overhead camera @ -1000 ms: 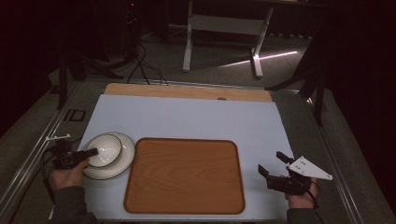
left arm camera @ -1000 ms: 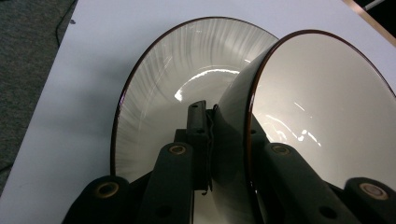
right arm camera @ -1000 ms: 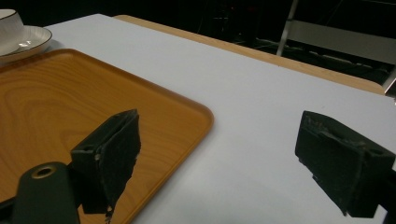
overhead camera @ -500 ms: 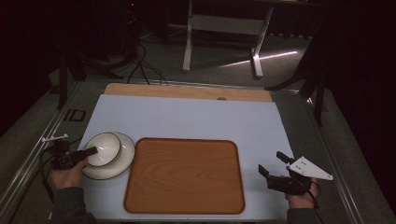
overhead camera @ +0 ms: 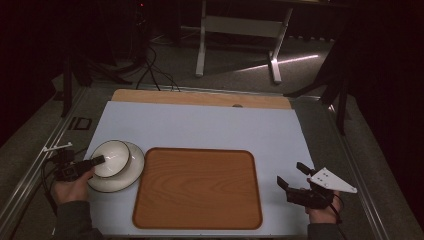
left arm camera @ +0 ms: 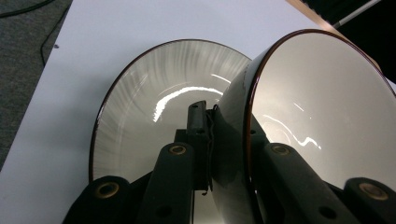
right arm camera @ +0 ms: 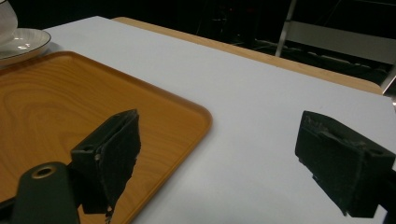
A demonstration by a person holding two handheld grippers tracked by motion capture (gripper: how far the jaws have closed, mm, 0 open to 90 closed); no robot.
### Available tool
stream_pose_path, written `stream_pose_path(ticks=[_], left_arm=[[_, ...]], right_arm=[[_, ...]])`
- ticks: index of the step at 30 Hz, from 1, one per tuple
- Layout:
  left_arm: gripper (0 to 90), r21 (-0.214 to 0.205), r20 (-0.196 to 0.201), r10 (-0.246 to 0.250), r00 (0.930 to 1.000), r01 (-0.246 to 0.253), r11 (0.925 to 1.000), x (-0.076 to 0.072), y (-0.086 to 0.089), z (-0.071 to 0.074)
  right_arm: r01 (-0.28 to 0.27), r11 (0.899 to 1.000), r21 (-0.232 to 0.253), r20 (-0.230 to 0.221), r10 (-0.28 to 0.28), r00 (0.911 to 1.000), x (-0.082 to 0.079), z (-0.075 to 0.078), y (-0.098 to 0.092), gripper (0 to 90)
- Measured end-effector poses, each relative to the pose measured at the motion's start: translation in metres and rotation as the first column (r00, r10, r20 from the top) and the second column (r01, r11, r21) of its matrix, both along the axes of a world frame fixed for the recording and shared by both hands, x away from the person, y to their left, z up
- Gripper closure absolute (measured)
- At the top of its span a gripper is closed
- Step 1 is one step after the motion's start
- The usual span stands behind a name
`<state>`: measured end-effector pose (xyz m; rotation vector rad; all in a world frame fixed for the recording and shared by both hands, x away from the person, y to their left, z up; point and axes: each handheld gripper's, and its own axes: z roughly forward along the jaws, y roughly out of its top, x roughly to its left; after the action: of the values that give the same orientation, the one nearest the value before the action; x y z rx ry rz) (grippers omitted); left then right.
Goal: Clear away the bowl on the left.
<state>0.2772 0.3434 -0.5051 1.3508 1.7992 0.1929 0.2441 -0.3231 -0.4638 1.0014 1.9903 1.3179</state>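
Observation:
A white bowl point(overhead camera: 112, 158) with a dark rim rests tilted on a white plate point(overhead camera: 126, 175) at the table's left side. My left gripper point(overhead camera: 100, 160) is shut on the bowl's near wall. In the left gripper view, one jaw lies outside the bowl point(left arm camera: 322, 107) and the other inside, over the plate point(left arm camera: 154, 107). A wooden tray point(overhead camera: 197, 187) lies bare in the middle. My right gripper point(overhead camera: 289, 173) stands open at the front right, just off the tray's right edge. Its jaws point(right arm camera: 215, 149) are wide apart over the white tabletop with nothing between them.
The white tabletop point(overhead camera: 210, 127) has a wooden strip point(overhead camera: 200, 97) along its far edge. Metal rails border both sides. Beyond the table, cables and a stand's legs point(overhead camera: 240, 45) sit on the dark floor. In the right gripper view, the tray point(right arm camera: 56, 107) and plate point(right arm camera: 18, 42) lie to the left.

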Motion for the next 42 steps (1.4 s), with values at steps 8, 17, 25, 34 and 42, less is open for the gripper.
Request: stream_pose_path(ticks=[8,17,25,34,42], left_arm=[[81.0,-0.009,0.023,-0.013,0.9997,0.013,0.9999,-0.001,-0.003,0.005],[81.0,-0.014,0.040,-0.020,0.9990,0.021,0.9997,-0.001,-0.006,0.008],[81.0,-0.002,0.051,-0.038,0.9980,0.038,0.9993,0.000,-0.014,0.012],[81.0,0.009,0.066,-0.058,0.9962,0.057,0.9983,0.000,-0.020,0.017],[81.0,0.019,0.074,-0.075,0.9944,0.073,0.9971,0.001,-0.027,0.020]], right_arm=[[0.001,1.000,0.000,0.001,-0.001,1.0000,0.000,0.000,0.000,13.9],[0.003,1.000,0.003,0.003,-0.003,1.0000,0.000,0.000,-0.001,13.9],[0.004,1.000,0.007,0.007,-0.004,1.0000,-0.001,0.001,-0.001,13.9],[0.003,1.000,0.007,0.010,-0.003,0.9999,-0.001,0.001,-0.001,13.9],[0.003,1.000,0.009,0.012,-0.003,0.9999,-0.001,0.002,-0.002,13.9]])
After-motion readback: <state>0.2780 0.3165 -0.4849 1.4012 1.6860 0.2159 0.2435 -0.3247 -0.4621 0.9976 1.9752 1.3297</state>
